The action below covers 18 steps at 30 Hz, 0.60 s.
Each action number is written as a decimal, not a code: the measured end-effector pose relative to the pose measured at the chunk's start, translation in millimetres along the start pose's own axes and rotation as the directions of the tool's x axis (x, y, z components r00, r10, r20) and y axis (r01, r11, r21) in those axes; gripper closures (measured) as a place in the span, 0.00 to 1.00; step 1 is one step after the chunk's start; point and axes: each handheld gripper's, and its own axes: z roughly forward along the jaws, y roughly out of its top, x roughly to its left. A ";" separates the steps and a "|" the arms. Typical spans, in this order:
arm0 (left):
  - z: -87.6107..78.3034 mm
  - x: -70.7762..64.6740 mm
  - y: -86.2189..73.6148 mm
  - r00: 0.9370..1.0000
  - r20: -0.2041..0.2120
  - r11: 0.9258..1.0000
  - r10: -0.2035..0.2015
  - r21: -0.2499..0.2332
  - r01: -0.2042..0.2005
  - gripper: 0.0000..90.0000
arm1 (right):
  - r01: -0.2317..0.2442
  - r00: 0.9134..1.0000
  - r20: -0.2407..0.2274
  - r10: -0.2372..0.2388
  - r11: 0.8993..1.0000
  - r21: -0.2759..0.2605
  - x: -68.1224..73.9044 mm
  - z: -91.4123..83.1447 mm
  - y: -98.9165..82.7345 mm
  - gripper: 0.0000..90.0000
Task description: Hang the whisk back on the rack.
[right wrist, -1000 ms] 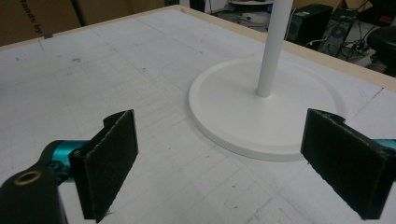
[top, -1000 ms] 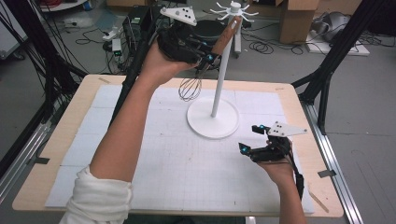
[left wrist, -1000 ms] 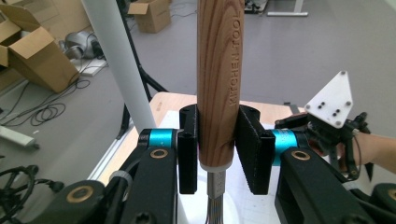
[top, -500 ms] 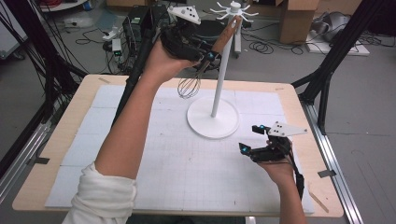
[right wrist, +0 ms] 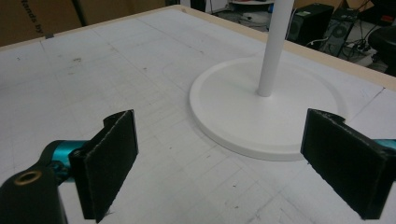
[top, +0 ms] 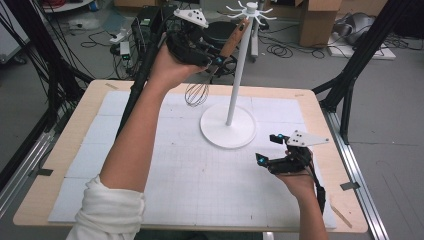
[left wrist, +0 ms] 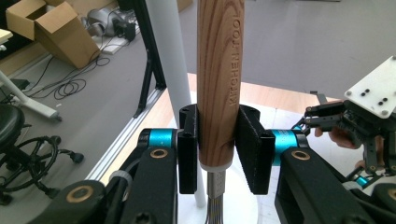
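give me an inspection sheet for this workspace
surface: table with a wooden rim and a white gridded mat, lightly scuffed
job's things: whisk with wooden handle, held up beside the post of the white stand, wires hanging down; stand has hooks at its top
clutter: nothing seen on the mat
grippers: left gripper raised, shut on the whisk handle; right gripper low over the mat near the stand base, open, nothing between its jaws
cables: a cable trails from the right gripper along the forearm; loose cables on the floor behind
surroundings: cardboard boxes, black frame legs, electronics on the floor beyond the table
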 end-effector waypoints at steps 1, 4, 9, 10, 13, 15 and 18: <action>0.1 0.4 -0.6 1.000 -0.004 1.000 -0.002 0.001 0.002 0.79 | -0.004 1.000 -0.005 0.004 1.000 0.005 0.4 0.2 -0.1 0.11; 0.9 1.3 -0.9 1.000 -0.001 1.000 -0.005 0.006 0.005 0.79 | -0.004 1.000 -0.004 0.004 1.000 0.005 0.4 0.3 -0.2 0.11; 3.7 2.1 -1.6 0.999 0.028 1.000 -0.029 0.005 0.029 0.79 | -0.003 1.000 0.000 0.002 1.000 -0.002 -0.5 -1.0 0.0 0.11; 4.3 3.0 -2.1 0.998 0.042 0.999 -0.040 0.007 0.039 0.78 | -0.003 1.000 0.000 0.003 1.000 -0.002 -0.3 -1.0 0.0 0.11; 5.4 3.8 -2.9 0.998 0.042 0.999 -0.043 0.009 0.042 0.77 | -0.001 1.000 0.000 0.001 1.000 0.002 0.4 -0.4 0.0 0.11; 5.2 3.8 -3.0 0.998 0.041 0.999 -0.049 0.012 0.049 0.76 | -0.002 1.000 -0.002 0.002 1.000 0.003 0.6 0.2 -0.1 0.11; 3.9 4.0 -3.2 0.998 0.026 0.999 -0.053 0.013 0.052 0.70 | -0.003 1.000 -0.002 0.003 1.000 0.003 0.4 0.3 -0.2 0.11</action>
